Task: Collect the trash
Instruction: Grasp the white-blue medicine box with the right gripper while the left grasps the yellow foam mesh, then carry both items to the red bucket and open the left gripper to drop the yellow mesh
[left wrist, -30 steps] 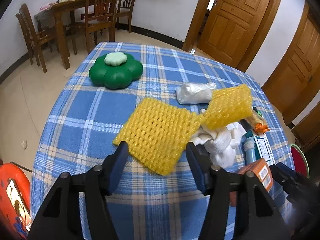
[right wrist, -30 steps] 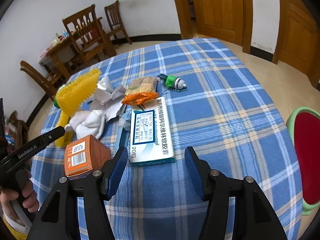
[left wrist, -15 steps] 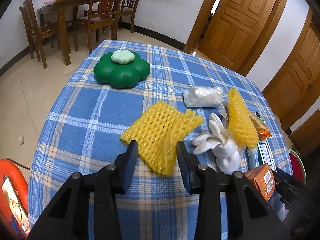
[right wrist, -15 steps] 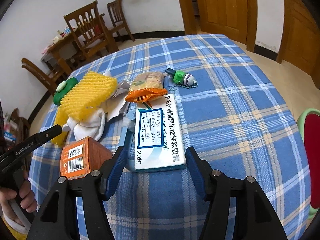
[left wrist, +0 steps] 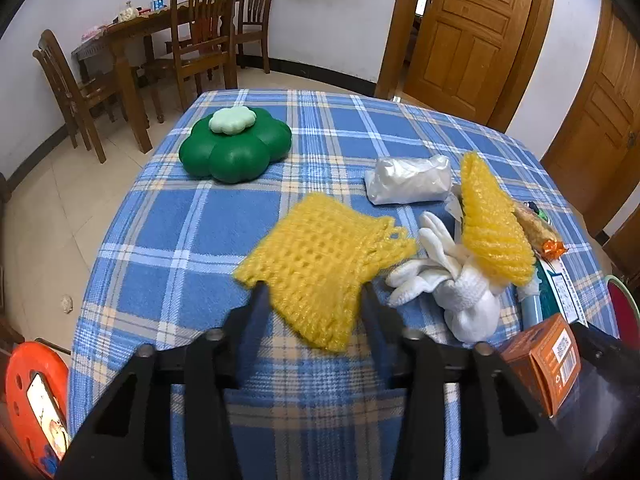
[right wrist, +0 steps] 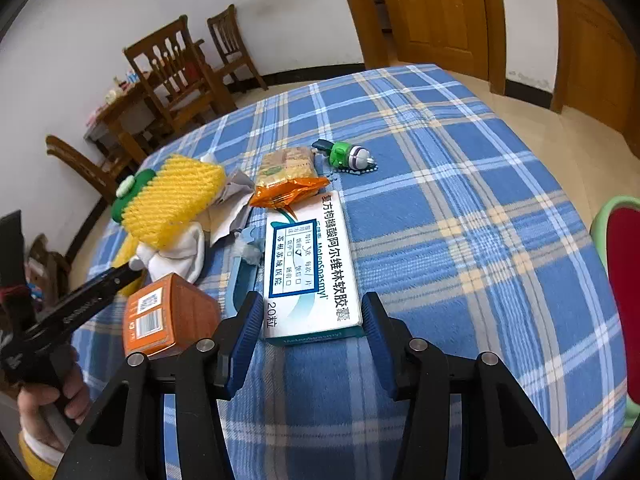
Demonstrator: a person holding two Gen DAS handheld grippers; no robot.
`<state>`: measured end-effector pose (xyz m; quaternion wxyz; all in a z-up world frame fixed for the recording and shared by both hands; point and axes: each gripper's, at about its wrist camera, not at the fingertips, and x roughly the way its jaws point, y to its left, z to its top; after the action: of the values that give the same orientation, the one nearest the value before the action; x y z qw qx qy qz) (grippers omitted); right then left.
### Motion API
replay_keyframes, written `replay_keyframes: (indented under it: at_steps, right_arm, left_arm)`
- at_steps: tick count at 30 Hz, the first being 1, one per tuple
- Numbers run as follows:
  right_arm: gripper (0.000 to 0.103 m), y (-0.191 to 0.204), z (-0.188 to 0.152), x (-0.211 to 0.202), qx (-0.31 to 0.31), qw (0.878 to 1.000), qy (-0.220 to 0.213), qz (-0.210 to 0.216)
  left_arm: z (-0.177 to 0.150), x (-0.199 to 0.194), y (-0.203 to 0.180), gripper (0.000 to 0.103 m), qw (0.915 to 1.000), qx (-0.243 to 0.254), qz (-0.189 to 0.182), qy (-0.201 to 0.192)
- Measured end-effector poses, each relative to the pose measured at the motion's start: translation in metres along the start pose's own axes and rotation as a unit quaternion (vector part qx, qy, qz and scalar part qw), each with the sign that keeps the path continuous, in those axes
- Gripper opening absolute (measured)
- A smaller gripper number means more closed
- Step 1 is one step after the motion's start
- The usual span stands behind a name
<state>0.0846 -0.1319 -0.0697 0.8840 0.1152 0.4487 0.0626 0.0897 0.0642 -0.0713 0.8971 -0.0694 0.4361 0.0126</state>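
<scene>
My left gripper is open, its fingers on either side of the near edge of a yellow foam net lying on the blue plaid table. A second yellow foam net rests on white gloves; it also shows in the right wrist view. My right gripper is open, its fingers flanking the near end of a white and teal medicine box. An orange box sits left of it.
A green flower-shaped container stands at the table's far left. A white plastic bag, an orange snack wrapper, a green toy and a blue strip lie around. Wooden chairs and doors stand behind. An orange stool is at lower left.
My left gripper has narrowed and moved forward around the near yellow net. The second net has tipped onto the gloves. My right gripper has edged closer to the medicine box.
</scene>
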Motion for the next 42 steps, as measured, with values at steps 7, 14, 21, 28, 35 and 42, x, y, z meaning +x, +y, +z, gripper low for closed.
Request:
replay_keyframes:
  at_steps: [7,14,21,28,35,42]
  right_arm:
    - [0.052,-0.01,-0.006,-0.027,0.013,1.0,-0.016,0.022]
    - [0.052,-0.019,-0.015,-0.058,0.021,0.998,-0.044,0.031]
    - [0.052,-0.039,-0.019,-0.086,0.047,0.996,-0.077,0.026]
    - [0.052,-0.066,-0.027,-0.112,0.078,0.991,-0.106,0.017]
    - [0.052,-0.101,-0.039,-0.138,0.119,0.983,-0.136,-0.002]
    - [0.052,-0.137,-0.052,-0.157,0.16,0.974,-0.157,-0.025]
  left_arm:
    - [0.003,-0.018,0.008,0.01,0.9988,-0.031,-0.038,-0.006]
    - [0.001,-0.047,-0.002,0.01,0.9963,-0.035,-0.075,-0.025]
    - [0.006,-0.081,-0.028,0.01,0.993,-0.011,-0.105,-0.053]
    - [0.007,-0.098,-0.065,0.01,0.9887,0.017,-0.139,-0.055]
    - [0.005,-0.108,-0.114,0.01,0.9818,0.061,-0.173,-0.05]
    - [-0.004,-0.108,-0.167,0.01,0.9721,0.103,-0.209,-0.026]
